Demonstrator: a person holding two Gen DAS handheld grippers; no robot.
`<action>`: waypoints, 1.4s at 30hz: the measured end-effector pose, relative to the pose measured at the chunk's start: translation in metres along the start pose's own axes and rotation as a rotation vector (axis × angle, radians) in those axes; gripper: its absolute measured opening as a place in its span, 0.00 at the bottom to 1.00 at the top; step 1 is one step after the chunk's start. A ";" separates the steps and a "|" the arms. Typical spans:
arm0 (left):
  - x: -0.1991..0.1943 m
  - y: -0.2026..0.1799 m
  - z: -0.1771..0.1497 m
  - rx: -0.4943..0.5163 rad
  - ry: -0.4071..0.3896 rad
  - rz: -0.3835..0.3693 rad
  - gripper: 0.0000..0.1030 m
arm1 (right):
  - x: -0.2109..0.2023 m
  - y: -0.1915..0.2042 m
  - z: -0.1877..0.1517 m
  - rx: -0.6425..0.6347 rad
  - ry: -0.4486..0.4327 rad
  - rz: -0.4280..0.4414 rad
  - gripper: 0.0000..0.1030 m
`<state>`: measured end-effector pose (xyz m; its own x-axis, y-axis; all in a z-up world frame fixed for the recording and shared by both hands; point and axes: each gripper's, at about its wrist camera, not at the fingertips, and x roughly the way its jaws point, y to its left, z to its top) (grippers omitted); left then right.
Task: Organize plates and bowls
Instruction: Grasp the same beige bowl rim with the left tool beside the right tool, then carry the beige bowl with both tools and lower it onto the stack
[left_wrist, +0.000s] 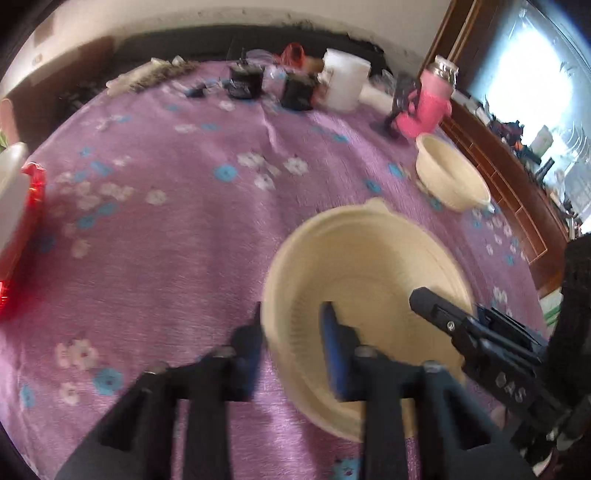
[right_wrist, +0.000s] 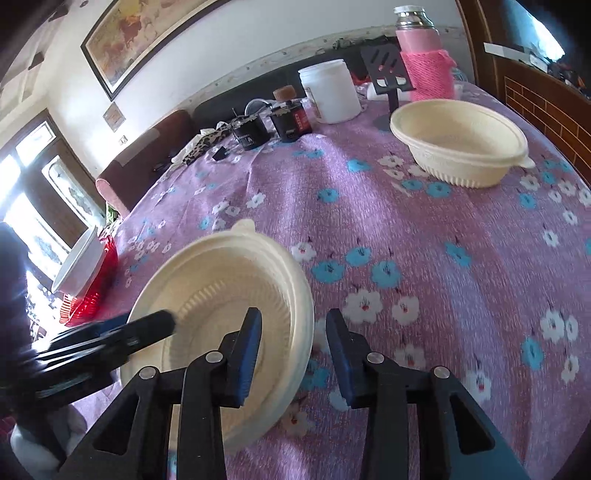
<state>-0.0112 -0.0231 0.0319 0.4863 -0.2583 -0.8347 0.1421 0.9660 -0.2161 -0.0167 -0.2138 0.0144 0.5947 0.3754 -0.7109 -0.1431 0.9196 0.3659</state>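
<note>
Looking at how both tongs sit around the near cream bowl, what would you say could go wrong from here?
1. Both the left tongs and the right tongs straddle the near bowl's rim, open. If only one pair closes or lifts, the light bowl may tip or slide.
2. The cloth is wrinkled, so dragging the bowl could snag it.
3. The far bowl stands close to the pink bottle; a fast approach might knock that over.

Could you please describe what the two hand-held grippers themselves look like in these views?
Both are alike: the left hand-held gripper and right hand-held gripper have black angular plastic linkage arms joined by round silver bolts, ending in two flat fingers faced with blue pads. Seen from the left wrist view, the right one's black body bears pale lettering, too blurred to read. No cables or sleeves show.
</note>
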 end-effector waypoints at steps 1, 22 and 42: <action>0.004 -0.001 0.000 0.000 0.010 -0.007 0.15 | 0.000 0.002 -0.003 -0.002 0.013 -0.010 0.31; -0.163 0.128 0.007 -0.170 -0.310 0.130 0.15 | -0.007 0.186 0.041 -0.177 0.000 0.183 0.19; -0.139 0.290 0.048 -0.326 -0.249 0.414 0.16 | 0.125 0.369 0.062 -0.415 0.114 0.049 0.18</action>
<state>0.0033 0.2920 0.1099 0.6381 0.1848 -0.7474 -0.3565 0.9314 -0.0741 0.0540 0.1651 0.0977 0.4911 0.4092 -0.7690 -0.4888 0.8602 0.1455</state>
